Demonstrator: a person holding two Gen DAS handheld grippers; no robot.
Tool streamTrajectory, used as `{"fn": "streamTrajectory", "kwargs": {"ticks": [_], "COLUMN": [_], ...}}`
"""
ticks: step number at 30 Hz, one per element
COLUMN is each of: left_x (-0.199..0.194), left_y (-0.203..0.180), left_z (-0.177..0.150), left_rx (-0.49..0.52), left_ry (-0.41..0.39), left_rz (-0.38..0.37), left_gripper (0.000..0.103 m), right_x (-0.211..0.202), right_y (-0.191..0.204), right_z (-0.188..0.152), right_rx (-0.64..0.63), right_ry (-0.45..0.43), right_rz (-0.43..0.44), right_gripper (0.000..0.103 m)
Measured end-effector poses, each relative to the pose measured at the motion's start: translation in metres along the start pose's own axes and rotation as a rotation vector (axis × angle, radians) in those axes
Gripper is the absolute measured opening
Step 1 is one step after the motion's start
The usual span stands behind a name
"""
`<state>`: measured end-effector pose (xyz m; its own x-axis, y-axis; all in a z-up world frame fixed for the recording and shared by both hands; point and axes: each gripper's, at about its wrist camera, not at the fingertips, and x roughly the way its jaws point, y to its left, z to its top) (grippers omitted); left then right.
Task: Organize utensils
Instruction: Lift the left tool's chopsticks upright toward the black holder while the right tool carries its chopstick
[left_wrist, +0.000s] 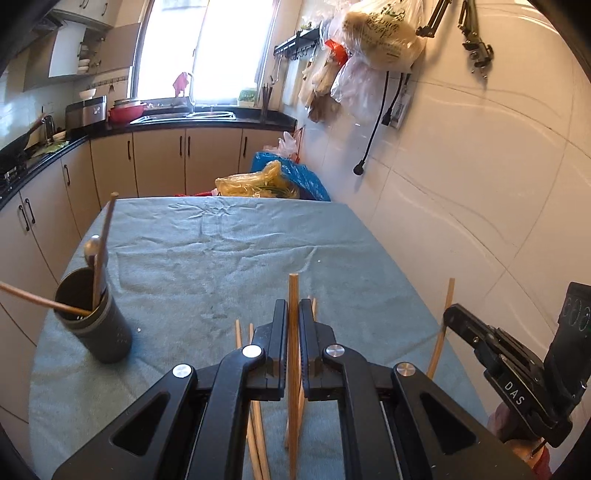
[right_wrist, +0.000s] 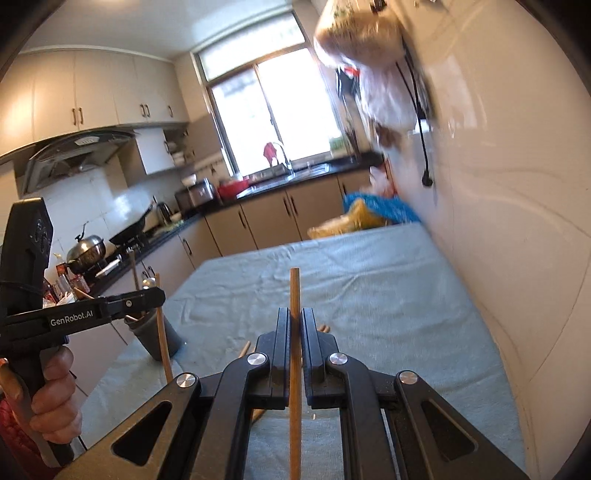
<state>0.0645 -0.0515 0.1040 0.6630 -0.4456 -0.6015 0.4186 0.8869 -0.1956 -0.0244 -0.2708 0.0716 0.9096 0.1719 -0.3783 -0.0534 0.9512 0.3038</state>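
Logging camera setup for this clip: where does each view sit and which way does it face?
Left wrist: on the left gripper, looking along the table toward the window; right gripper at right.
Right wrist: on the right gripper, facing likewise; left gripper and hand at left.
Shared: holder, each gripper shut on a chopstick.

The left gripper (left_wrist: 293, 314) is clamped on a chopstick (left_wrist: 293, 295), tilted down. The right gripper (right_wrist: 294, 321) pinches another chopstick (right_wrist: 294, 291) likewise. A hand (right_wrist: 55, 398) grasps the left handle.
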Motion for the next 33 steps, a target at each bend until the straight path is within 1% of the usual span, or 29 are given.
{"fn": "streamTrajectory", "kwargs": {"ticks": [6,15,26,33], "left_x": [-0.022,-0.046,-0.063,-0.072], "left_y": [0.001,0.000,0.007,0.010], "left_z": [-0.009,-0.018,-0.015,-0.010], "left_rx": [0.008,0.012,-0.003,-0.005], "left_ry": [-0.027,-0.048,-0.073,-0.095], "left_rz": [-0.013,-0.029,-0.023,-0.017], "left_gripper": [0.005,0.005,0.005,0.005], "right_x": [-0.031,-0.055,-0.055,-0.051], "right_y": [0.001,0.018,0.037,0.046], "right_z": [-0.010,-0.011,0.010,0.014], "right_rx": [0.002,-0.049,-0.084,-0.099], "right_ry": [-0.059,-0.093,-0.143,-0.142], "right_rz": [0.002,0.014,0.039,0.049], "right_gripper": [0.006,0.006,0.005,0.005]}}
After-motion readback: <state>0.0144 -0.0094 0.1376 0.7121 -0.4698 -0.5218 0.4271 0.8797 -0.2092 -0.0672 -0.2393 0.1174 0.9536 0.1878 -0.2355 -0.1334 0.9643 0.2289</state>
